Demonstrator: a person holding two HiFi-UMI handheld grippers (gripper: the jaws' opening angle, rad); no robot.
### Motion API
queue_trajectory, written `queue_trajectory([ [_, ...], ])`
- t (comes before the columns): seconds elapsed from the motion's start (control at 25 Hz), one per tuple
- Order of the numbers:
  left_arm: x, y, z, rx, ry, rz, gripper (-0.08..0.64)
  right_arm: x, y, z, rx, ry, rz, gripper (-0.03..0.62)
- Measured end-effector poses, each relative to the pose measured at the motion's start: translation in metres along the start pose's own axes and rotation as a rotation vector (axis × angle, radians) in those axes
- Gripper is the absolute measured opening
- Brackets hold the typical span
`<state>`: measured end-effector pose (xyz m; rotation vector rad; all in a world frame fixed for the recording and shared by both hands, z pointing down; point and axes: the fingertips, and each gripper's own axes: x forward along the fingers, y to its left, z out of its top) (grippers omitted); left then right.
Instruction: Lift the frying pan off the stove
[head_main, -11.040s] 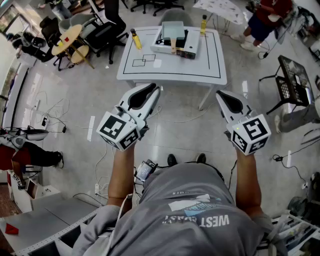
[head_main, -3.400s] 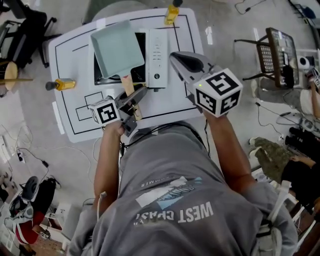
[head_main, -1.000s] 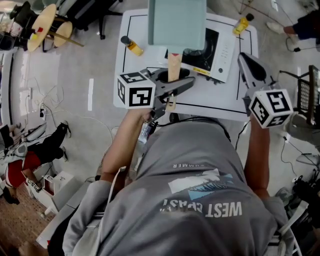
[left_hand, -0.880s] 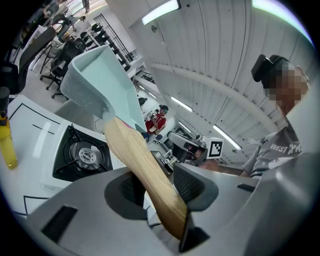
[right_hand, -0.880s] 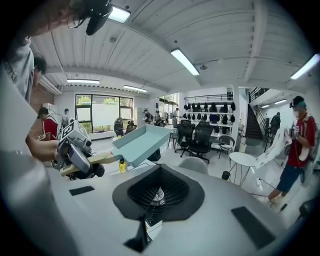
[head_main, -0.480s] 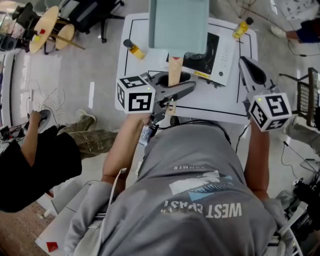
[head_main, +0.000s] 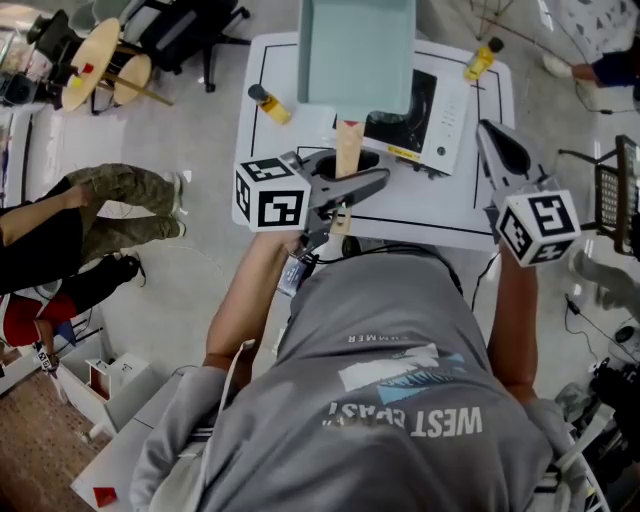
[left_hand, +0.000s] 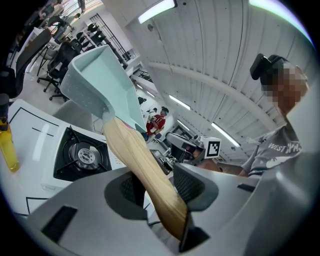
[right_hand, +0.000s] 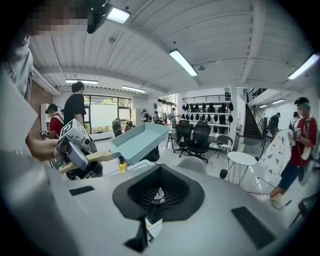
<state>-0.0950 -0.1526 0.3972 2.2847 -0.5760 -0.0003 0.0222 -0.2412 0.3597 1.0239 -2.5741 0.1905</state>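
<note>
The pale teal square frying pan (head_main: 355, 45) hangs in the air above the white stove (head_main: 445, 115), clear of its black burner (left_hand: 82, 155). My left gripper (head_main: 345, 182) is shut on the pan's wooden handle (head_main: 346, 148), which runs up between the jaws in the left gripper view (left_hand: 145, 170) to the tilted pan (left_hand: 100, 80). My right gripper (head_main: 490, 132) floats at the stove's right, shut and empty. From the right gripper view (right_hand: 157, 192) the pan (right_hand: 140, 140) and the left gripper (right_hand: 75, 145) show to the left.
The stove sits on a white table (head_main: 290, 190) with black outlines. Two yellow bottles (head_main: 270, 103) (head_main: 482, 58) stand on it, left and right of the stove. A person (head_main: 90, 220) walks on the floor at left. Chairs and a round table (head_main: 95, 50) stand beyond.
The pan stays held aloft with little movement. A bystander has walked across the floor at the left. My right gripper has barely shifted.
</note>
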Motion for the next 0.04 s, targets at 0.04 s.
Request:
queue_trajectory([
  [0.04,0.0001,0.0001,-0.0007,-0.001,0.001,0.001,0.138,-0.0005,0.0,-0.0008,0.0,0.001,0.0,0.008],
])
